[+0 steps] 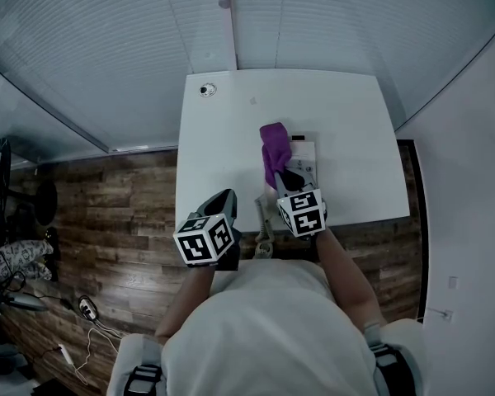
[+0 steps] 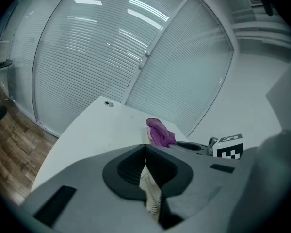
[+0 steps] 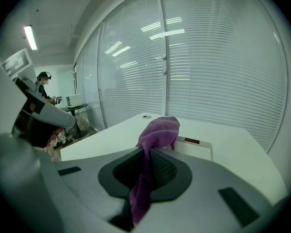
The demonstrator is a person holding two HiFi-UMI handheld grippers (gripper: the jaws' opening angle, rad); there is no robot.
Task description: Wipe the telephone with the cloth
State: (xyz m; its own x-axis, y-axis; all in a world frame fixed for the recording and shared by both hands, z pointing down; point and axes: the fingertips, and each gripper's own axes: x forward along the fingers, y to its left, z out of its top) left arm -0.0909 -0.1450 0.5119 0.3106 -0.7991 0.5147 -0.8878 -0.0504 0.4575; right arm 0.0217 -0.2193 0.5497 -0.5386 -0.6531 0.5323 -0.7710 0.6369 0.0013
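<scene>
A white telephone [image 1: 304, 150] sits near the front edge of the white table [image 1: 338, 106]; in the right gripper view its base [image 3: 198, 148] shows just behind the cloth. A purple cloth [image 1: 273, 149] is draped over the phone's left side. My right gripper [image 1: 284, 176] is shut on the cloth [image 3: 157, 132], which hangs down between its jaws. My left gripper [image 1: 226, 198] is to the left, at the table's front edge. It is shut on a cream ribbed piece [image 2: 151, 194] that looks like the phone's coiled cord [image 1: 263, 239].
A round cable grommet [image 1: 206, 89] is set in the table's far left corner. Glass walls with blinds [image 1: 107, 48] stand behind the table. Wooden floor [image 1: 107, 213] lies to the left with cables [image 1: 87, 312]. A person [image 3: 42, 84] stands far off at another desk.
</scene>
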